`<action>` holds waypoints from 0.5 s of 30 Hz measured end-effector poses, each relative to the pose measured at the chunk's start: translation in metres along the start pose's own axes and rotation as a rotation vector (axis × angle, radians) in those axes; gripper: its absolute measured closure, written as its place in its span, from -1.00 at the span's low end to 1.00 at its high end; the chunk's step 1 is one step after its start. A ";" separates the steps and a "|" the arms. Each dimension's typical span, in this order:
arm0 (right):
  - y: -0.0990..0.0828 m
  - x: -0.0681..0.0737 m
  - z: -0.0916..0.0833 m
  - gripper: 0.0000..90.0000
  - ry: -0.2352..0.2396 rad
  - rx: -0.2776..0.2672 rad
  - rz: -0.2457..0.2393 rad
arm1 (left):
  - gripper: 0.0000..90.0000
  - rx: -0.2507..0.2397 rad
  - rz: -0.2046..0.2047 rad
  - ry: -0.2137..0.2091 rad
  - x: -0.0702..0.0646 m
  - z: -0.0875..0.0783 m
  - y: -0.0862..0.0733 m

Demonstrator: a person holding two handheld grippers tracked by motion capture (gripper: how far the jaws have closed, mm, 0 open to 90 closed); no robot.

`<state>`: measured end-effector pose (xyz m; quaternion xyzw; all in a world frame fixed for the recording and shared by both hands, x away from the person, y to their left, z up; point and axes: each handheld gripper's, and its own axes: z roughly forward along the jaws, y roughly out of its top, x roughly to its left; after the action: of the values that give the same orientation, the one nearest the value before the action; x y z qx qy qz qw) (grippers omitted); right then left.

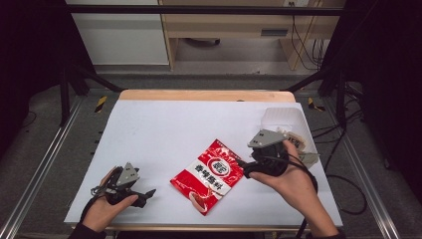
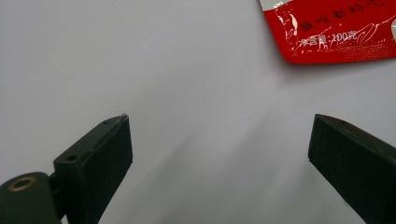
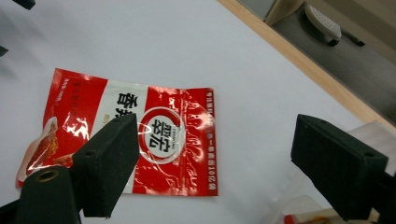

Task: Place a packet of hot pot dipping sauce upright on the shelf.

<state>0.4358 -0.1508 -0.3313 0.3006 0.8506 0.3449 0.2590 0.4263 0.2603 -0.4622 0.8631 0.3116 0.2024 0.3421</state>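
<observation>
A red and white sachet (image 1: pixel 209 175) with printed characters lies flat on the white table sheet (image 1: pixel 164 129), a little right of the middle. My right gripper (image 1: pixel 245 168) hovers just right of it, held in a hand, jaws pointing at the sachet. In the right gripper view the gripper (image 3: pixel 215 126) is open above the sachet (image 3: pixel 182 154), its pads touching nothing. My left gripper (image 1: pixel 147 194) rests near the front left corner, a short way left of the sachet. Its jaws (image 2: pixel 219 135) stand wide open over bare sheet, with a sachet corner (image 2: pixel 336 32) farther off.
A clear plastic container (image 1: pixel 283 119) stands at the right rear of the table, with small packets (image 1: pixel 298 142) beside it, right behind my right hand. The table's wooden edge (image 1: pixel 206 94) runs along the back. Black frame posts stand on both sides.
</observation>
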 end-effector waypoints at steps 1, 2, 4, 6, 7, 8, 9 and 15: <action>-0.002 0.003 0.004 -0.65 0.004 -0.004 0.007 | -0.86 0.000 0.002 0.000 0.000 0.000 0.000; -0.003 0.006 0.007 -0.65 0.008 -0.006 0.014 | -0.86 0.002 0.005 0.000 -0.001 0.001 0.001; -0.008 0.010 0.015 -0.67 0.015 -0.013 0.038 | -0.86 0.001 0.008 0.001 -0.002 0.002 0.002; -0.013 0.014 0.024 -0.68 0.024 -0.013 0.061 | -0.86 0.002 0.014 0.003 -0.004 0.003 0.003; -0.016 0.015 0.029 -0.69 0.029 -0.010 0.074 | -0.86 0.002 0.015 0.003 -0.004 0.004 0.004; -0.018 0.016 0.032 -0.70 0.031 -0.009 0.081 | -0.86 0.003 0.018 0.005 -0.005 0.004 0.004; -0.021 0.017 0.037 -0.72 0.035 -0.006 0.091 | -0.86 0.003 0.020 0.006 -0.006 0.005 0.005; -0.035 0.022 0.061 -0.73 0.050 0.006 0.165 | -0.84 0.003 0.026 0.007 -0.009 0.008 0.008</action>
<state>0.4486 -0.1301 -0.4004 0.3618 0.8301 0.3701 0.2075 0.4273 0.2457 -0.4638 0.8669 0.3020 0.2092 0.3370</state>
